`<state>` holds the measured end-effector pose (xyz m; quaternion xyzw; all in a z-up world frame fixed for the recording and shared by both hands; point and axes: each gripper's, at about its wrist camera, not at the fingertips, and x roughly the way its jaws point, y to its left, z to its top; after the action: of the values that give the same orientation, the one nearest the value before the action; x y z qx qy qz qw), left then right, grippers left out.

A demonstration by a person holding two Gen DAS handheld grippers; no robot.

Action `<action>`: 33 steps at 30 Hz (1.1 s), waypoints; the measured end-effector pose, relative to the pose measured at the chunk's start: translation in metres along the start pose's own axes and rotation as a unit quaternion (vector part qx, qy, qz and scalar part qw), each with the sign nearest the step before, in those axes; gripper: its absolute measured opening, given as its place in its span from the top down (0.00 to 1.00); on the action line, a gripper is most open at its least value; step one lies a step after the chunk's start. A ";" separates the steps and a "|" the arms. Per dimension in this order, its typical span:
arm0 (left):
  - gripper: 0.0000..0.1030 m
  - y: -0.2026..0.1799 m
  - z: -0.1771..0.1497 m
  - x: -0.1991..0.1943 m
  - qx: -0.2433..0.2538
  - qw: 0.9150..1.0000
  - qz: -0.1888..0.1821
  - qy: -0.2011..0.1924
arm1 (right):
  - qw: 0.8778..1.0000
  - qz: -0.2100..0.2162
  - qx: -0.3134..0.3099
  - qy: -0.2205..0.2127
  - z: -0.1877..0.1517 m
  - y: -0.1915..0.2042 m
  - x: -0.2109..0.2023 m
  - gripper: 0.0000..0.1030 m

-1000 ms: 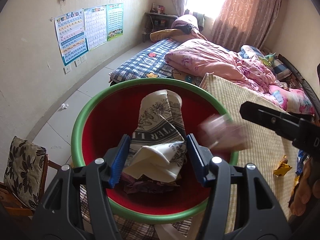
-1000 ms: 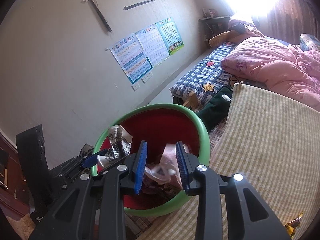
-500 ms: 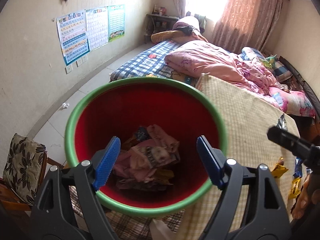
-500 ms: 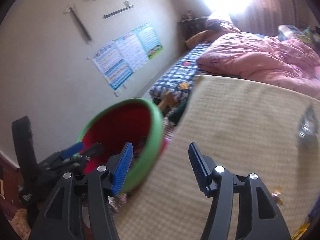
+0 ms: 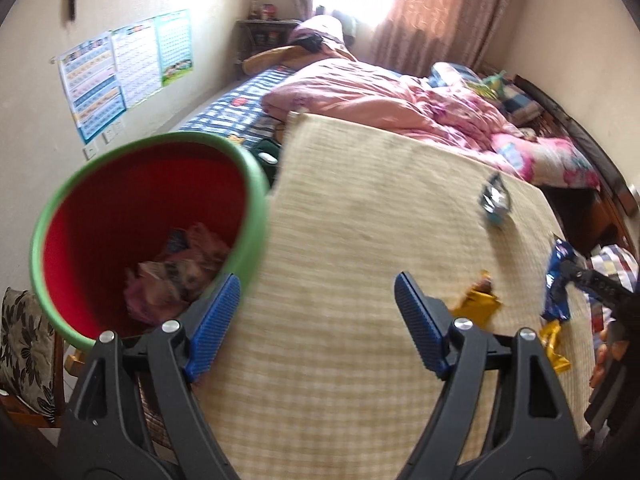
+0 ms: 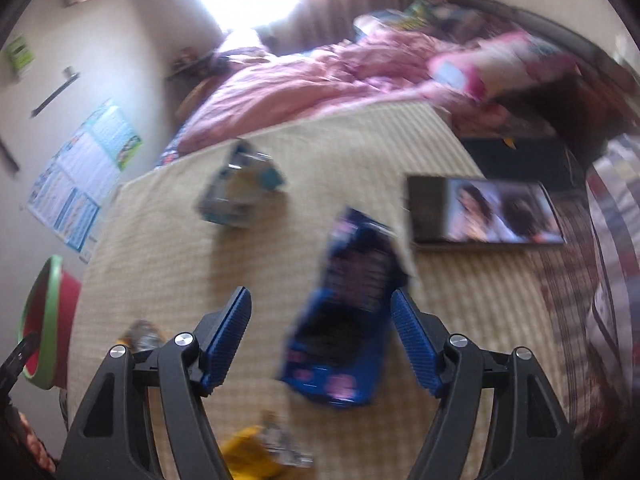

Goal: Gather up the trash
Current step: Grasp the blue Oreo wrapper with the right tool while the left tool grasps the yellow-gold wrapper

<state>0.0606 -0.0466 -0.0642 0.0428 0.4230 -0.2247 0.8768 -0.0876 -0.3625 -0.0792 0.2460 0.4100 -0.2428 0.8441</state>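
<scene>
A: Yellow-checked woven mat (image 5: 360,216) fills the middle of both views. Left wrist view: red bin with a green rim (image 5: 256,200) at left of frame, crumpled wrappers (image 5: 172,276) inside at the bottom. Posters (image 5: 120,68) on the wall upper left, pink quilt (image 5: 360,92) on the bed across the top.

B: Trash on the mat?

A: Silver-teal wrapper (image 5: 495,204) right of centre, yellow wrapper (image 5: 478,304) lower right, blue snack bag (image 5: 558,284) at the right edge. Nothing lies between the tool and these.

B: Left gripper (image 5: 316,320) pose?

A: Jaws spread wide, nothing between them, over bare mat. Its left pad overlaps the bin rim in the picture; contact cannot be judged.

B: Right gripper (image 6: 320,332)?

A: Also released, jaws wide. The blue snack bag (image 6: 348,316) sits in the gap, nearer the right pad (image 6: 412,340); blur hides whether they touch. Silver-teal wrapper (image 6: 240,192) upper centre, yellow wrapper (image 6: 256,452) at bottom centre.

B: What does only one view show?

A: Right view alone shows a phone (image 6: 488,210) with a lit screen, right of centre, just beside the bag's upper end. The bin (image 6: 48,320) shows there only as a sliver at the left edge; its contents appear only in the left view.
</scene>
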 end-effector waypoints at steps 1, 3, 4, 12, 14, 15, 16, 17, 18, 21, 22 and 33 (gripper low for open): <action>0.24 -0.006 -0.002 0.001 0.004 1.000 -0.002 0.002 | 1.000 0.000 0.008 0.008 -0.002 -0.010 0.003 0.32; 0.24 -0.021 -0.006 0.004 0.014 1.000 -0.010 0.005 | 1.000 0.010 0.014 0.023 -0.005 -0.021 0.012 0.32; 0.23 -0.031 -0.008 0.006 0.020 1.000 -0.015 0.008 | 0.999 0.016 0.011 0.028 -0.006 -0.022 0.015 0.32; 0.23 -0.091 -0.023 0.026 0.064 0.996 -0.046 0.030 | 0.995 0.065 -0.067 0.038 -0.007 -0.001 0.024 0.70; 0.23 -0.104 -0.023 0.032 0.073 0.995 -0.054 0.033 | 0.993 0.083 -0.079 0.039 -0.008 0.005 0.020 0.79; 0.23 -0.111 -0.023 0.037 0.079 0.994 -0.060 0.035 | 0.992 0.091 -0.083 0.038 -0.006 0.007 0.021 0.84; 0.23 -0.116 -0.023 0.041 0.083 0.994 -0.060 0.037 | 0.991 0.098 -0.087 0.037 -0.007 0.009 0.019 0.88; 0.23 -0.119 -0.024 0.045 0.085 0.994 -0.059 0.041 | 0.989 0.110 -0.093 0.036 -0.007 0.013 0.015 0.88; 0.23 -0.123 -0.024 0.051 0.085 0.994 -0.059 0.047 | 0.988 0.117 -0.096 0.035 -0.007 0.016 0.013 0.88; 0.33 -0.128 -0.027 0.070 0.079 0.992 -0.056 0.075 | 0.984 0.138 -0.109 0.030 -0.006 0.024 0.005 0.88; 0.42 -0.130 -0.029 0.076 0.076 0.992 -0.053 0.087 | 0.983 0.144 -0.111 0.029 -0.005 0.026 0.002 0.88; 0.59 -0.113 -0.027 0.041 0.047 0.997 -0.035 0.045 | 0.972 0.204 -0.119 0.012 0.004 0.052 -0.023 0.88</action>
<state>0.0144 -0.1551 -0.0993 0.0792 0.4521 -0.2731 0.8454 -0.0665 -0.3205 -0.0473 0.2253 0.3869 -0.0125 0.8941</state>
